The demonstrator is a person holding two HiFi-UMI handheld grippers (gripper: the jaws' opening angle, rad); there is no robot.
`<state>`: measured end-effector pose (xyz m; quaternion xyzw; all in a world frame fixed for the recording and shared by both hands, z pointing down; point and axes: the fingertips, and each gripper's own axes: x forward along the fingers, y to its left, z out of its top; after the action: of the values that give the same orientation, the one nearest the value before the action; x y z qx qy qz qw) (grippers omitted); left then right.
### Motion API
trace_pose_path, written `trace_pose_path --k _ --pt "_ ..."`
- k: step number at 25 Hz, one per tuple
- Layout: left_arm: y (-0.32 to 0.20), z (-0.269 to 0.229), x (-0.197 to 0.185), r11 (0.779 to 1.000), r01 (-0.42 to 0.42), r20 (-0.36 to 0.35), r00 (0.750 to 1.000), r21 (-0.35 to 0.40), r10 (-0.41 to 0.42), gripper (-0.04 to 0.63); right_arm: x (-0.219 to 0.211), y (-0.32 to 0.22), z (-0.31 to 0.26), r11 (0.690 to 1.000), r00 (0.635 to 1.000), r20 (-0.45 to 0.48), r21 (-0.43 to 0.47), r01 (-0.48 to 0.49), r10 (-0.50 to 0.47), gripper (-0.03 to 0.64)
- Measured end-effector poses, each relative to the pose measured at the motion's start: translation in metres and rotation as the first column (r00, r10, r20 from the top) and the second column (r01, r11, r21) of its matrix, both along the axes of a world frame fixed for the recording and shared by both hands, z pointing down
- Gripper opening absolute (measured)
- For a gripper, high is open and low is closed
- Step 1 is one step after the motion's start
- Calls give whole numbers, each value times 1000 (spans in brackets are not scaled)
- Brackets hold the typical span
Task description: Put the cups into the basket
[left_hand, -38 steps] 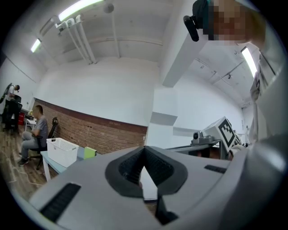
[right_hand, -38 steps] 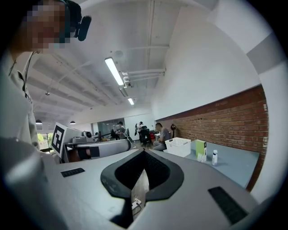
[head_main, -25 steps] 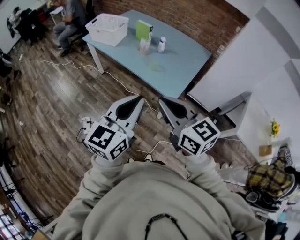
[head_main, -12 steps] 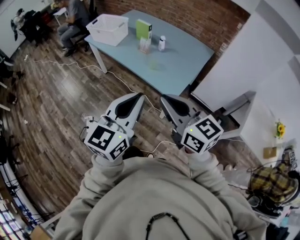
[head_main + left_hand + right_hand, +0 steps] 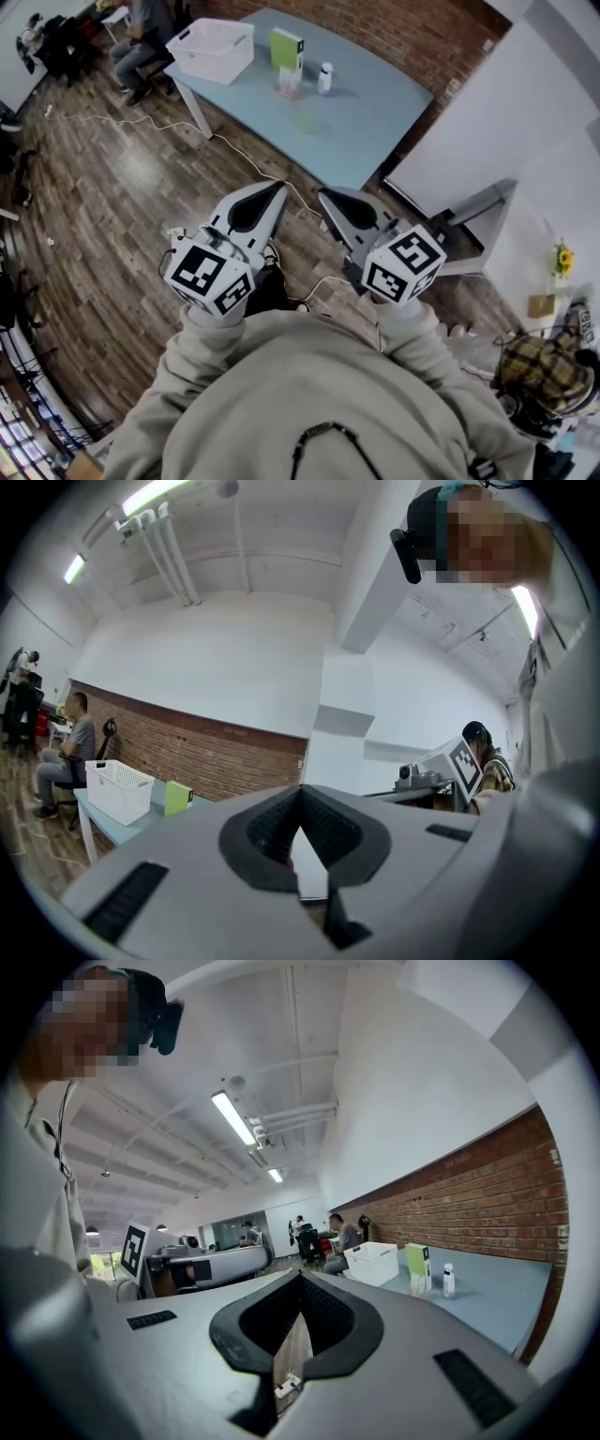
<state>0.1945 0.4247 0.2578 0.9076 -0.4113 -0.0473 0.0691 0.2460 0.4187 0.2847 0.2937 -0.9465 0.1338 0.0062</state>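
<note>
The white basket [image 5: 211,47] stands at the far left end of a light blue table [image 5: 375,122]. Clear cups [image 5: 289,86] stand near the table's middle, small and hard to make out. Both grippers are held level in front of the person, well short of the table and over the wooden floor. My left gripper [image 5: 278,187] is shut with nothing in it; its jaws meet at the tip in the left gripper view [image 5: 300,789]. My right gripper [image 5: 322,194] is also shut and empty [image 5: 300,1275]. The basket [image 5: 372,1262] shows far ahead.
A green box [image 5: 287,49] and a small white bottle [image 5: 324,79] stand beside the cups. White cables [image 5: 141,127] trail across the floor. A seated person [image 5: 141,37] is beyond the basket end. White partitions [image 5: 487,131] rise on the right.
Both grippers have shifted slightly, still side by side and shut. The table and basket sit a little higher in the head view.
</note>
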Motion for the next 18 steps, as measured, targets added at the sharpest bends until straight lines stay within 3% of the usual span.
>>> trace_pose_path --k 11,18 --pt "-129 12 -26 999 -23 -41 999 -40 22 -5 -17 -125 26 996 996 -79 -82 -41 35 11" --pt "-203 15 -70 997 -49 -46 998 -53 46 -5 -64 -209 12 997 994 -102 -72 -42 34 11"
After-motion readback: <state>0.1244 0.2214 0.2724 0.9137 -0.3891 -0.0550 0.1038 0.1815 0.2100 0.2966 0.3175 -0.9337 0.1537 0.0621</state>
